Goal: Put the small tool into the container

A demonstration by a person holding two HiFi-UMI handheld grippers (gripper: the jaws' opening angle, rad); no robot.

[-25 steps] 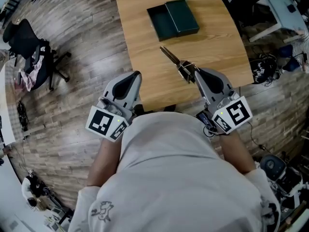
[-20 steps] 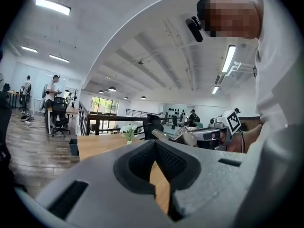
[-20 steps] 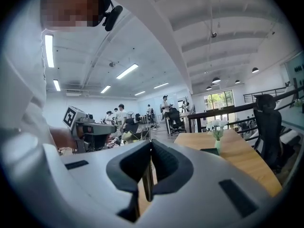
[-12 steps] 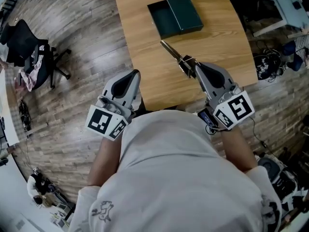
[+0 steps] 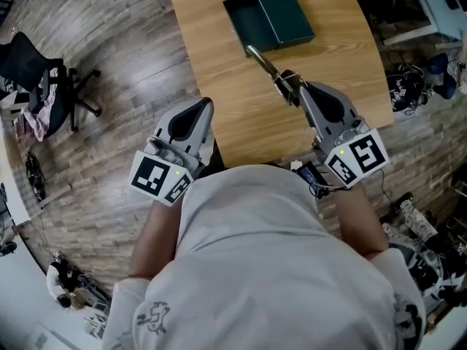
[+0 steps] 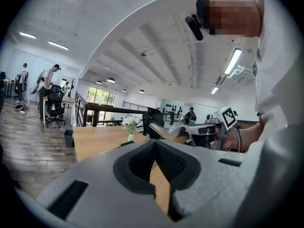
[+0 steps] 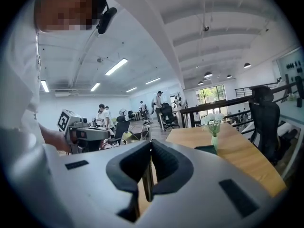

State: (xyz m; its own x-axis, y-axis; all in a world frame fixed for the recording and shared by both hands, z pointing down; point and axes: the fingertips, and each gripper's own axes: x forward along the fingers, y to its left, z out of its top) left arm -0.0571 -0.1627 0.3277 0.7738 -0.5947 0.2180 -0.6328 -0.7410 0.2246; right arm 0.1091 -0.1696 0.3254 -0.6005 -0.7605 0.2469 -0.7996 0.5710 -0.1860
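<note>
My right gripper (image 5: 294,93) is clamped on the small tool (image 5: 264,63). In the right gripper view the jaws of this gripper (image 7: 150,148) press together on a thin strip of it, seen edge-on. In the head view the tool sticks out from the jaws toward 11 o'clock, above the wooden counter (image 5: 219,79). Its far tip shows right at the near rim of the container (image 5: 248,24); I cannot tell whether it touches. In the left gripper view the tool (image 6: 167,131) juts toward 9 o'clock from the right gripper (image 6: 209,129).

My left gripper (image 5: 205,111) has its jaws together with nothing between them, as its own view (image 6: 156,147) shows. It sits at 9 o'clock of the right one, over the counter's near left corner.

A second ago a strip of bare wood lay between the tool's tip and the container. That gap has closed, and both grippers have moved toward 12 o'clock.

The container is a dark green tray at 11 o'clock of my right gripper. Its lid (image 5: 286,14) lies against its 3 o'clock side. Inside the tray I see only its dark floor.
</note>
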